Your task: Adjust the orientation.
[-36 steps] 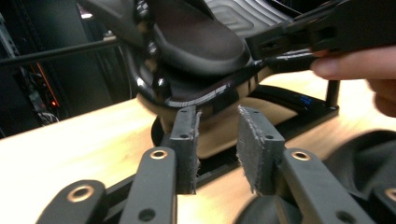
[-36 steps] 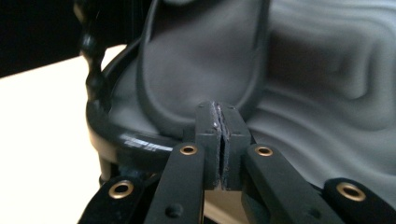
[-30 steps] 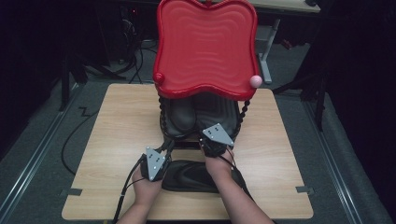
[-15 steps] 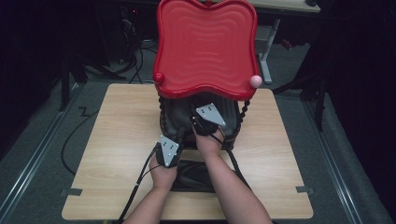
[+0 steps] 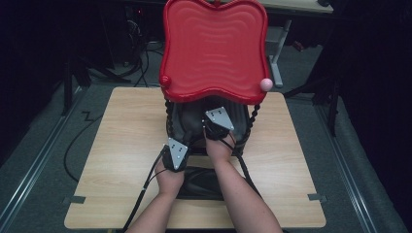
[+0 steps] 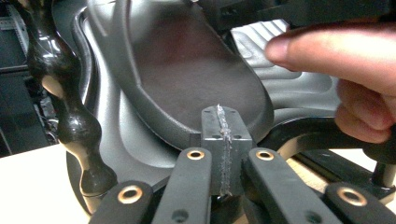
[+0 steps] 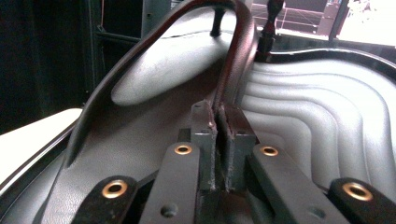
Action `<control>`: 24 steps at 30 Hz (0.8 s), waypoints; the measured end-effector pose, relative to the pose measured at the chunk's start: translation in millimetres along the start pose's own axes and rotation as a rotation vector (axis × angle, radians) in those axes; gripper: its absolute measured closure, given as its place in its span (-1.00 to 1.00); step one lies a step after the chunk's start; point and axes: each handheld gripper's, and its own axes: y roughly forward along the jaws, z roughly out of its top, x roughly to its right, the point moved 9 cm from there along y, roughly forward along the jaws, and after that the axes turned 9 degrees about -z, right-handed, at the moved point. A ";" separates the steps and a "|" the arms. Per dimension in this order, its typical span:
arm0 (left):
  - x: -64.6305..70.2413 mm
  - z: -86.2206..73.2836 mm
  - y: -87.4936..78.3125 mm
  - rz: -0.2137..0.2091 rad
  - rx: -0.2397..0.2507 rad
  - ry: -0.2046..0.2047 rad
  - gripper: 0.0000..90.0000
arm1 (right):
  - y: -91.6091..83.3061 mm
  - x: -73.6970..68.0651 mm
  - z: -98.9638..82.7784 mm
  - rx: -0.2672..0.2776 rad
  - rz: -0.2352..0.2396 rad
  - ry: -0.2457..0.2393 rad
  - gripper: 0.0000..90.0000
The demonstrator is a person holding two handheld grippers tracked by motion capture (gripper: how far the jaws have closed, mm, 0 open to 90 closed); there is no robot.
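A two-level stand has a red wavy tray (image 5: 214, 48) on top and a black rippled tray (image 7: 317, 116) below, joined by black twisted posts (image 6: 65, 107). A dark oval dish (image 6: 187, 79) leans tilted on the lower tray (image 6: 289, 88). My right gripper (image 7: 219, 121) reaches under the red tray (image 5: 214, 121); its jaws have just been closing and pinch the raised rim of the dish (image 7: 154, 84). My left gripper (image 6: 223, 135) is shut with nothing between its pads, just in front of the dish's near edge. It sits at the stand's front left (image 5: 177, 153).
A flat black piece (image 5: 201, 182) lies on the wooden table (image 5: 121, 160) under the person's forearms. A pink ball (image 5: 266, 84) and a red ball (image 5: 165, 80) cap the red tray's corners. Cables trail from both grippers toward the table's front edge.
Both hands have moved away from the person toward the stand. The right gripper went in under the red tray; the left left the flat black piece and came up to the stand's front.
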 end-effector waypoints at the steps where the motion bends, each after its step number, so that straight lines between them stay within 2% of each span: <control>1: 0.1 0.3 0.0 0.002 -0.002 0.006 0.99 | 0.0 0.9 -0.2 -0.001 0.001 -0.001 0.86; 3: -0.1 1.3 -1.4 -0.003 0.001 0.006 0.90 | -1.0 1.9 0.9 0.000 -0.003 0.004 0.72; 6: 3.7 8.2 -8.3 -0.036 0.043 0.004 0.76 | -10.6 3.8 4.7 0.016 0.014 0.029 0.65; 9: 7.2 12.8 -17.4 -0.047 0.055 0.009 0.69 | -28.7 7.9 7.1 0.032 0.030 0.034 0.63; 13: 13.0 11.8 -37.7 -0.061 0.050 0.009 0.55 | -64.1 17.7 0.1 0.031 0.057 0.052 0.59; 16: 17.6 1.4 -62.3 -0.070 0.028 0.015 0.46 | -94.9 29.2 -16.8 -0.005 0.085 0.073 0.57; 18: 20.2 -11.8 -77.2 -0.081 -0.026 0.032 0.44 | -114.5 38.9 -32.1 -0.038 0.102 0.090 0.59; 21: 20.5 -25.7 -102.8 -0.073 -0.068 0.048 0.42 | -139.2 54.0 -59.3 -0.098 0.112 0.075 0.59; 24: 21.3 -35.8 -124.6 -0.072 -0.087 0.046 0.36 | -159.8 71.3 -89.4 -0.169 0.111 0.034 0.57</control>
